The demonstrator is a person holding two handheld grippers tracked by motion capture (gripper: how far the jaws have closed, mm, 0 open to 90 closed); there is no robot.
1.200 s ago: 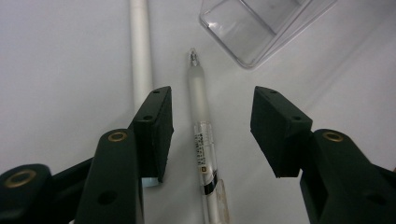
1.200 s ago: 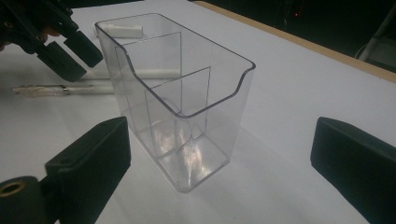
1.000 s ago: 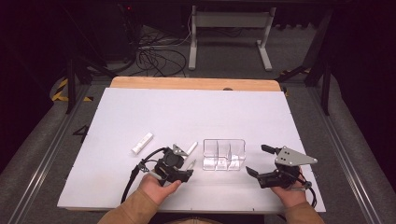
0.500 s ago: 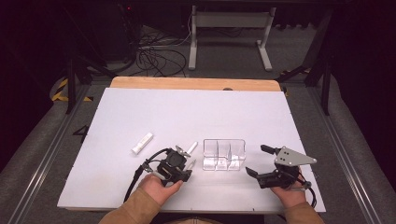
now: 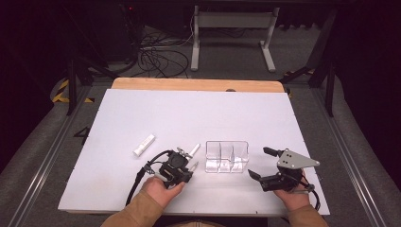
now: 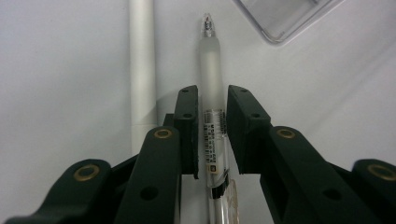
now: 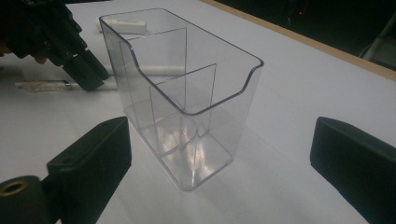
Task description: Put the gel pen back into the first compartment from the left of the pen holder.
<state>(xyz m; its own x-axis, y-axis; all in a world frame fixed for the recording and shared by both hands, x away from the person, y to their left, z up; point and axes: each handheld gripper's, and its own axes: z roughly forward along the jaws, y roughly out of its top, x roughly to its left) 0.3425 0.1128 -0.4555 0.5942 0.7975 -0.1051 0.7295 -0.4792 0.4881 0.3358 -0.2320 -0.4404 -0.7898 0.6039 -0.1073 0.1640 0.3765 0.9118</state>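
A clear pen (image 6: 209, 56) lies on the white table (image 5: 189, 113), its tip pointing away from me. My left gripper (image 6: 212, 100) has just been closing with this pen between its jaws, and the pads now press its barrel. Beside it lies a white pen (image 6: 141, 60), untouched. In the high view the left gripper (image 5: 190, 163) sits just left of a clear divided container (image 5: 227, 156). My right gripper (image 5: 261, 163) rests open to the right of that container (image 7: 187, 93), with its jaws spread on either side of it and apart from it.
A short white cap-like piece (image 5: 144, 145) lies alone farther left on the table. The table's wooden far edge (image 5: 198, 84) borders a dark floor with cables and a metal stand. The near edge runs just below both hands.
The left gripper's jaws have narrowed onto the clear pen. Both hands and the container stay where they were.
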